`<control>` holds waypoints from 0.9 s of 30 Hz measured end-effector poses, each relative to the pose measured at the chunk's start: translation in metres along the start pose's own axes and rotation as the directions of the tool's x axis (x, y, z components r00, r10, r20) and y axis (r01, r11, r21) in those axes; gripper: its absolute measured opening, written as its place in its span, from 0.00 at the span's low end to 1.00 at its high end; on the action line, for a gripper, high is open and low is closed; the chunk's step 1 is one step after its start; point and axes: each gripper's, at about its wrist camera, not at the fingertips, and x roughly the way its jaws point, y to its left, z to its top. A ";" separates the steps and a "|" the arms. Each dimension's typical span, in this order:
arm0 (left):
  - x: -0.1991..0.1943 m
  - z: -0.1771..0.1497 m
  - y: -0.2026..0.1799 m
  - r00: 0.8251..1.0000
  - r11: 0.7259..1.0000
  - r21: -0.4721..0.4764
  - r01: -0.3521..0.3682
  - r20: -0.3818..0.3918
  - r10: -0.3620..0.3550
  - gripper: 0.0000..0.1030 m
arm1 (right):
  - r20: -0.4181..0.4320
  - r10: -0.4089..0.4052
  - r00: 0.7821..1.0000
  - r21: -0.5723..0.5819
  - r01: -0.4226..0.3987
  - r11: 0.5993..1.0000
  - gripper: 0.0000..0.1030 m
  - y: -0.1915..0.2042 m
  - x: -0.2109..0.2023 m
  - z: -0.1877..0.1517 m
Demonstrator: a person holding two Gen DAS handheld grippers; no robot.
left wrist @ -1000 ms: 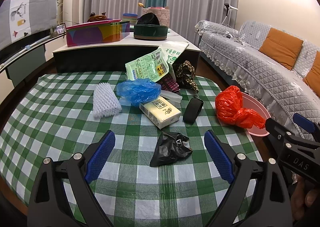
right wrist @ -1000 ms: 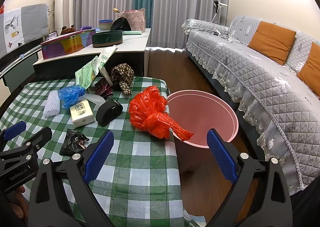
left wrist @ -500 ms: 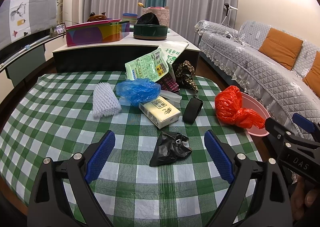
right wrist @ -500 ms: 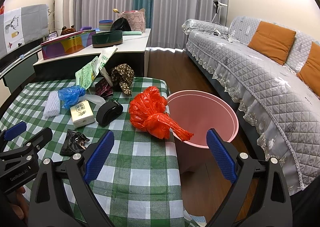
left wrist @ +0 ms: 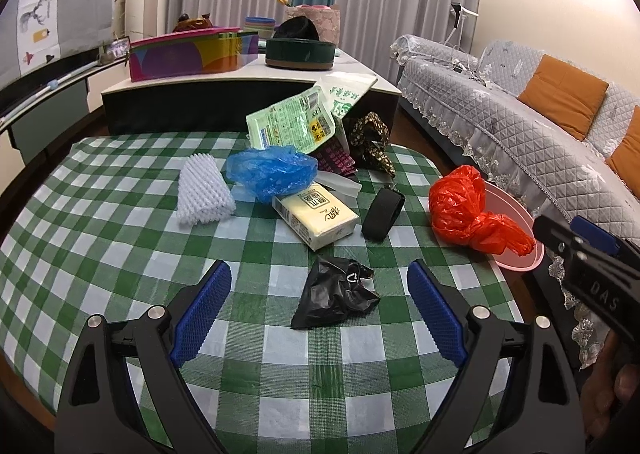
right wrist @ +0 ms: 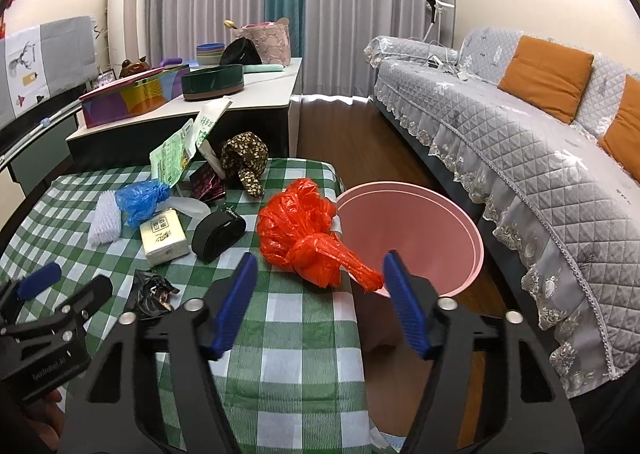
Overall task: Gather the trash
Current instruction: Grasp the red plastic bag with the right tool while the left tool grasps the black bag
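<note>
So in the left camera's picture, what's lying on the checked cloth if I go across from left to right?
White foam net → blue plastic bag → cream tissue pack → black band → red plastic bag, at the table edge, with the pink bin just beyond it.

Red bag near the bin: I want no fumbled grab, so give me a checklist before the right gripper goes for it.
1. Right gripper open: ok, fingers spread, nothing between them.
2. Red bag lined up ahead of the gripper: ok, its knotted tail points toward the opening.
3. Pink bin within easy drop: ok, the bag's tail overhangs its rim at the table edge.
4. Bin empty enough: ok, no contents visible inside.
5. Left gripper out of the way: ok, open, facing the black bag.
6. Bag weight: cannot tell.
</note>
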 end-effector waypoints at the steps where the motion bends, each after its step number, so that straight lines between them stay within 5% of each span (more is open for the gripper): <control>1: 0.002 0.000 -0.001 1.000 1.000 -0.002 0.002 -0.005 -0.002 0.84 | -0.006 0.003 1.000 0.009 -0.003 1.000 0.57 -0.002 0.003 0.001; 18: 0.057 -0.005 -0.013 0.992 1.000 -0.009 0.000 -0.124 -0.001 0.81 | -0.131 0.049 0.990 0.083 -0.038 0.996 0.55 -0.019 0.071 0.002; 27: 0.081 -0.008 -0.010 0.974 0.999 -0.018 -0.044 -0.222 0.039 0.63 | -0.162 0.106 0.981 0.062 -0.097 0.993 0.26 -0.012 0.090 0.005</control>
